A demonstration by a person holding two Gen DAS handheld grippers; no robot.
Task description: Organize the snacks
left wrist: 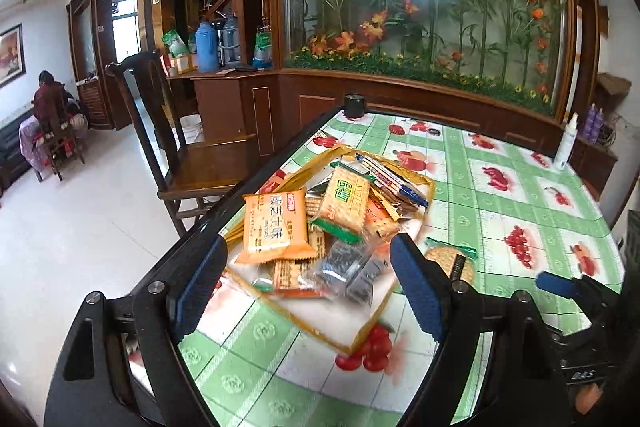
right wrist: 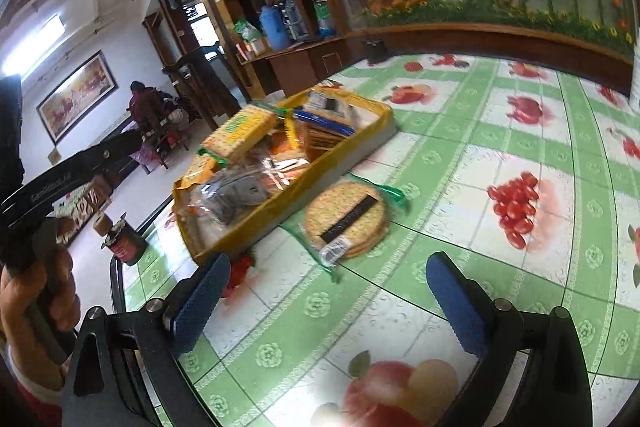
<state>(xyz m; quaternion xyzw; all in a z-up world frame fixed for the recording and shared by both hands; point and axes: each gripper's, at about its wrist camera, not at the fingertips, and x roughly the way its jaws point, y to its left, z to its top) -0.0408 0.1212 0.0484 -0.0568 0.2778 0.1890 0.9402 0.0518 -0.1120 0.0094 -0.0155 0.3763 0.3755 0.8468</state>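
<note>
Left hand-held gripper [left wrist: 306,281]: I am seeing it hovering over the near end of the snack tray, its 2 blue pads [left wrist: 200,287] spread wide and gripping nothing.
Right hand-held gripper [right wrist: 326,301]: I am watching it hanging above the surface with its blue pads [right wrist: 452,307] wide apart and nothing sitting between them.
Snack tray [left wrist: 362,331]: a shallow tray with a yellow rim is lying on the surface, towards its left edge, and it is carrying a loose heap of packets.
Orange packet [left wrist: 272,227]: it is resting on top of the heap at the left side, face up, tilting a little.
Green-edged cracker packet [left wrist: 344,205]: it is leaning across the middle of the heap, just beside the orange packet.
Blue-striped packet [left wrist: 394,179]: it is lying at the far end of the tray, behind the green-edged cracker packet.
Round cracker pack [right wrist: 346,217]: 1 clear pack of round crackers with green ends and a dark label strip is lying flat on the surface, outside the tray and touching or almost touching its right wall; I cannot tell which.
Surface [right wrist: 460,163]: a cloth of green checks and fruit pictures is covering it.
Spray bottle [left wrist: 566,143]: it is standing upright at the far right of the surface, well apart from the tray.
Wooden chair [left wrist: 188,155]: it is standing on the floor, just left of the surface.
</note>
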